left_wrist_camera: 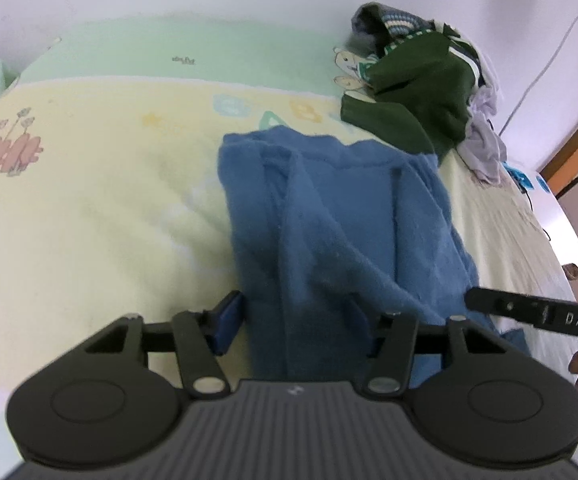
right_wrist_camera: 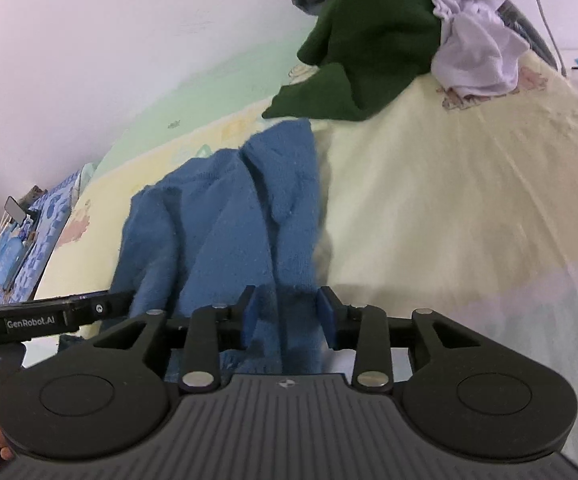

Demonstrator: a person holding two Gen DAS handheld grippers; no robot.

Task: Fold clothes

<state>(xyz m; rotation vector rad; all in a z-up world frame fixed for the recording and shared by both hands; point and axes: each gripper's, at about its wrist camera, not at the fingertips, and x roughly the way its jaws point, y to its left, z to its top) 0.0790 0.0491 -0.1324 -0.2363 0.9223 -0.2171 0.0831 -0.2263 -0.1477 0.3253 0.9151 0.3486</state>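
Observation:
A blue sweater (left_wrist_camera: 329, 216) lies lengthwise on the pale yellow bed, partly folded, with its near edge between the fingers of both grippers. My left gripper (left_wrist_camera: 297, 324) stands wide around the sweater's near left part; its jaws are apart and the cloth drapes between them. My right gripper (right_wrist_camera: 289, 316) holds a narrower gap with the blue sweater (right_wrist_camera: 229, 216) filling it; the pads touch the fabric. The right gripper's side also shows in the left wrist view (left_wrist_camera: 537, 312).
A pile of clothes lies at the far right of the bed: a dark green sweater (left_wrist_camera: 421, 96), a lilac garment (right_wrist_camera: 473, 36) and a striped knit. The bed (left_wrist_camera: 89, 208) runs along a white wall. Blue patterned items (right_wrist_camera: 21, 236) lie at the left.

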